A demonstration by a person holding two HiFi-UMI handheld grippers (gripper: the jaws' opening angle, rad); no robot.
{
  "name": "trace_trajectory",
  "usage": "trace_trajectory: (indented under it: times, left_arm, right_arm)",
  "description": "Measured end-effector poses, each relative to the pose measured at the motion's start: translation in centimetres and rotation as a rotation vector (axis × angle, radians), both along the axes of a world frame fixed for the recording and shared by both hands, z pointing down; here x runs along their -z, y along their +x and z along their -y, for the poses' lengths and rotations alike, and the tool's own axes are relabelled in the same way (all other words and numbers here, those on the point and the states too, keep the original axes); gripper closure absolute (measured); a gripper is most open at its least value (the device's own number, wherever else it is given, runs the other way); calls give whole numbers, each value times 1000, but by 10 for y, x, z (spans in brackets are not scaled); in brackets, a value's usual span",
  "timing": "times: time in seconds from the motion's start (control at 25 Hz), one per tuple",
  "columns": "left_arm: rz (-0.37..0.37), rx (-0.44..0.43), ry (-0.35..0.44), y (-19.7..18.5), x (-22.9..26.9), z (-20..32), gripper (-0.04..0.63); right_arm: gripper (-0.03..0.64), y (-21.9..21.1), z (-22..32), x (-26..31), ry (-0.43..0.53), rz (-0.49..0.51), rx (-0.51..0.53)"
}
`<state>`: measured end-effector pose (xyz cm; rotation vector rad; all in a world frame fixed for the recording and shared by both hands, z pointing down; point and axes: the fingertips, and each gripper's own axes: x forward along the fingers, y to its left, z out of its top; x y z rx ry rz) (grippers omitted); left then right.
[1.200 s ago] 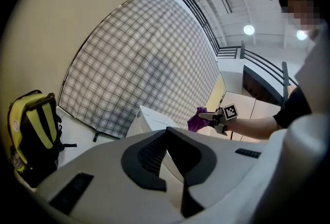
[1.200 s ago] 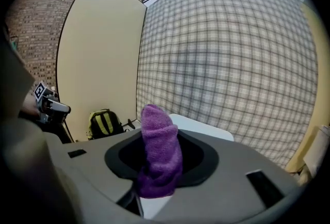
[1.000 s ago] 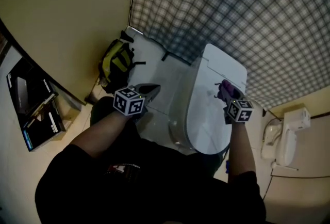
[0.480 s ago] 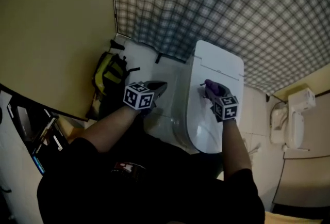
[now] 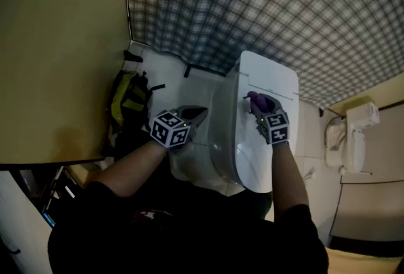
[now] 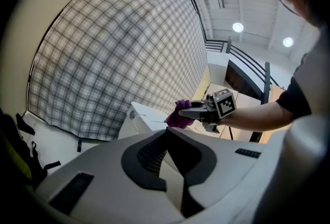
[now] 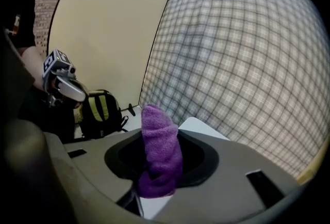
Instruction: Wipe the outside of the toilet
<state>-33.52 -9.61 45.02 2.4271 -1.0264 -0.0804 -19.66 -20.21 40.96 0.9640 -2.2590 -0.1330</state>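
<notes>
The right hand-held gripper (image 5: pixel 259 106) pinches a purple cloth (image 7: pixel 161 145) over the toilet (image 5: pixel 249 159) lid's rear; the cloth hides its jaw tips. The left hand-held gripper (image 5: pixel 191 115), pressed together and empty, hovers beside the bowl, whose base is lost in shadow

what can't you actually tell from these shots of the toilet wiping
- Whether the purple cloth touches the toilet: in the head view the right gripper covers the contact; in the right gripper view the cloth itself hides it.
- The toilet's front end: head view, under the person's right arm and torso.
- The white wall unit: head view, too small and dim to identify.
</notes>
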Motion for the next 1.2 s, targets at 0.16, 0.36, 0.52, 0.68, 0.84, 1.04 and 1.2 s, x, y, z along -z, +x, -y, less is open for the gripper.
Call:
trace_trajectory:
  times: [0.16, 0.36, 0.52, 0.68, 0.84, 1.04, 1.2]
  left_arm:
    - [9, -54, -28, -25, -19, -10, 598]
    - [-28, -48, -97, -82, -35, -24, 598]
    - [-81, -47, -115, -99, -36, -22, 597]
    - [-90, -88, -108, -88, -32, -28, 597]
    - [-64, -111, -68, -74, -26, -36, 597]
    - [-63, -133, -45, -68, -30, -47, 597]
    - [-41, -148, -51, -67, -38, -59, 597]
  right_arm:
    - [471, -51, 34, -44, 9, -93, -14]
    - [469, -74, 64, -103, 25, -206, -67]
    - [469, -80, 69, -96, 41, -173, -131]
    - [469, -55, 49, -44, 69, -122, -166]
    - [469, 7, 9, 26, 94, -60, -201]
    - [469, 122, -59, 118, 125, 127, -318]
    - [469, 223, -123, 180, 165, 254, -440]
